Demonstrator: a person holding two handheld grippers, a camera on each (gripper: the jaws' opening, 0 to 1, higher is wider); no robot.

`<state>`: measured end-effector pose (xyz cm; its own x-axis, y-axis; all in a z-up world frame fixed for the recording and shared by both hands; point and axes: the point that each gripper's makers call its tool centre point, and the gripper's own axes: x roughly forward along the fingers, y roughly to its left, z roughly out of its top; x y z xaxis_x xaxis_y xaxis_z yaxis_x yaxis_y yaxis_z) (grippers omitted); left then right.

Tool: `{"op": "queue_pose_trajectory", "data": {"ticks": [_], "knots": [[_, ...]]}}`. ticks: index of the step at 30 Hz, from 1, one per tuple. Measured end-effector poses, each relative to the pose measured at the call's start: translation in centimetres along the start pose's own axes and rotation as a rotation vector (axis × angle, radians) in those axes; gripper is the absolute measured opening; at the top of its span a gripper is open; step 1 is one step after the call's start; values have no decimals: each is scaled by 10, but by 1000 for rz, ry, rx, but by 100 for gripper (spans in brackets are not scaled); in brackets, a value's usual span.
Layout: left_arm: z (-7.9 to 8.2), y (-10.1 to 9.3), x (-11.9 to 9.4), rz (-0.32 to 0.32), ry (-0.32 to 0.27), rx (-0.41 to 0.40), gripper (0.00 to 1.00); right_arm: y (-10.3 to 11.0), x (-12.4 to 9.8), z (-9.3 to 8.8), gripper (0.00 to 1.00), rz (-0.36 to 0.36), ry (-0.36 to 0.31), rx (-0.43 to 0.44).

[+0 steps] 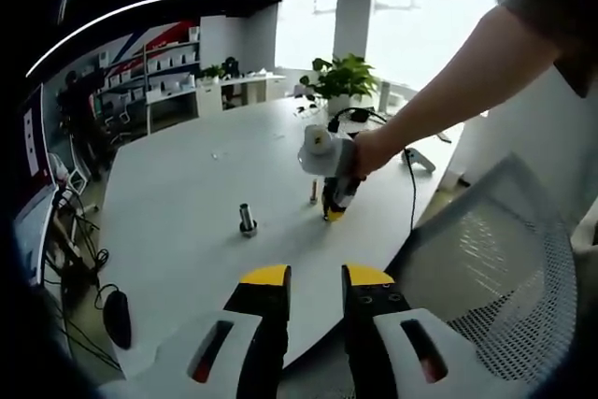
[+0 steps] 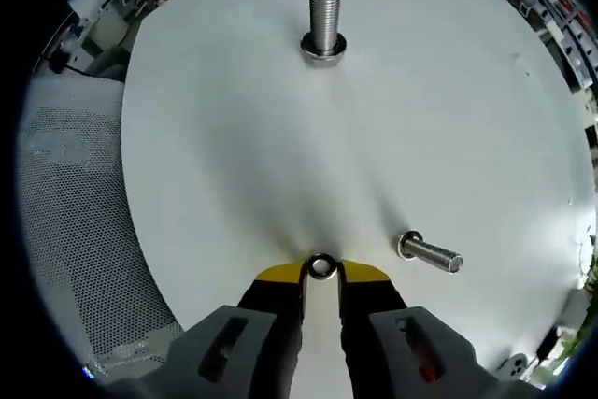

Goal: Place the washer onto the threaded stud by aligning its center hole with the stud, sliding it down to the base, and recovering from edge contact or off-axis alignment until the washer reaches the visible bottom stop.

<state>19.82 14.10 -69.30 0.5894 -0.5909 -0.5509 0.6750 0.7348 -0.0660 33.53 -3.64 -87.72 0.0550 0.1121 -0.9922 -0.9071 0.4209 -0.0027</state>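
In my right gripper view, my right gripper [image 2: 321, 273] pinches a small silver metal washer [image 2: 321, 266] between its yellow tips at lower centre, over the round white table [image 2: 234, 156]. The upright threaded steel stud [image 2: 324, 21] stands on its base at top centre, well apart from the washer; a second steel bolt [image 2: 428, 252] lies on its side at lower right. In my left gripper view, my left gripper [image 1: 316, 279] holds nothing, jaws slightly parted at the bottom, near the table's edge. A grey mesh chair back [image 1: 505, 259] sits at right. I can read no writing anywhere.
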Motion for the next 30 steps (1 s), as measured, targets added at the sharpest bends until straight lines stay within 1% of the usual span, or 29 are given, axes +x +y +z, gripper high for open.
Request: {"op": "queue_pose_trajectory", "data": {"ticks": [3,6,9,13,19,21,26,30], "knots": [[0,1,0,2,0,-1,19,-1,2,0,14,-6,37,-16],[0,1,0,3,0,1,19,-1,2,-1,14,-14,62,-1],[0,1,0,3,1,1,19,-2,1,-2,14,-19,64,19],[0,1,0,3,-1,0,19,-2,0,-3,14,-21,31,54],[0,1,0,3,1,2,19,-1,0,-4,14,-38,-14,71],[0,1,0,3,0,2,19,-1,0,-3,14,-39,-24,86],[0,1,0,2,-2,3,19,-1,0,-2,14,-52,-23,95],[1,1,-1,2,-3,3,19,-1,0,-2,14,-65,-44,125]]}}
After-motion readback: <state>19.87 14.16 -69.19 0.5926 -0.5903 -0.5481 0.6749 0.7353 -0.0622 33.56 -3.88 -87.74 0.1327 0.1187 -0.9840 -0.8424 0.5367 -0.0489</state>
